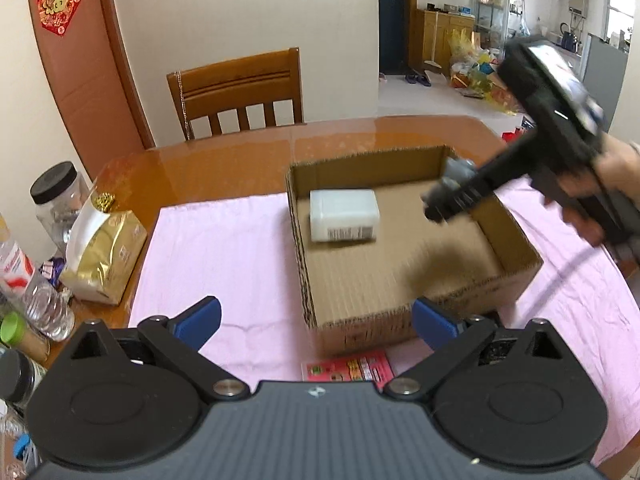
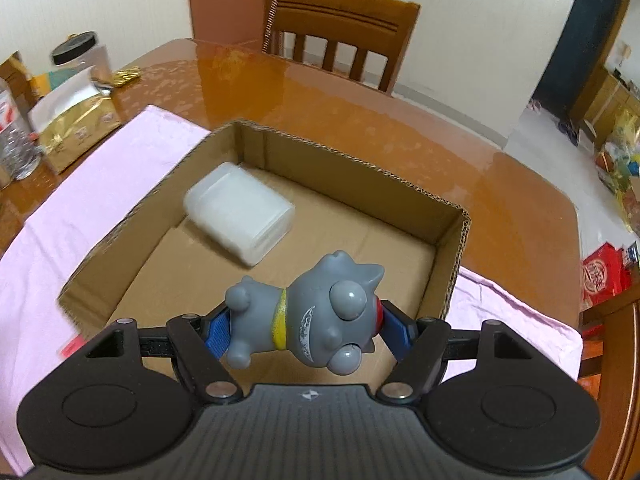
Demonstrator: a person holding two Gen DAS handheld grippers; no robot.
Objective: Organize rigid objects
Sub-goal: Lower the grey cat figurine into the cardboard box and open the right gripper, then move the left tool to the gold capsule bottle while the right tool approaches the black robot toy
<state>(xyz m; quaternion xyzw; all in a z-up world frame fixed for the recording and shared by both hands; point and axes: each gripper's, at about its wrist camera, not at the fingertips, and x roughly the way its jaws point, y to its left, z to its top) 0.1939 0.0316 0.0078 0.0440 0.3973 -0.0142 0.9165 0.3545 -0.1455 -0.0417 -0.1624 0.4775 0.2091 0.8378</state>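
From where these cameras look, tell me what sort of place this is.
Most likely a home dining room. A glossy wooden dining table with a matching wooden chair fills the view, snack jars and a gold packet sit at the table's edge, and a doorway opens onto a cluttered living area with a cabinet.

Counted in view:
- One open cardboard box (image 2: pixel 256 148).
- One white plastic container (image 2: pixel 240 216) inside the box.
- One grey toy figure (image 2: pixel 308 312).
- One pink cloth (image 1: pixel 224 256).
- One wooden table (image 1: pixel 224 160).
- One wooden chair (image 1: pixel 240 92).
- One gold bag (image 1: pixel 104 252).
- One black-lidded clear jar (image 1: pixel 56 196).
- Two grippers: left gripper (image 1: pixel 316 322), right gripper (image 2: pixel 308 328).
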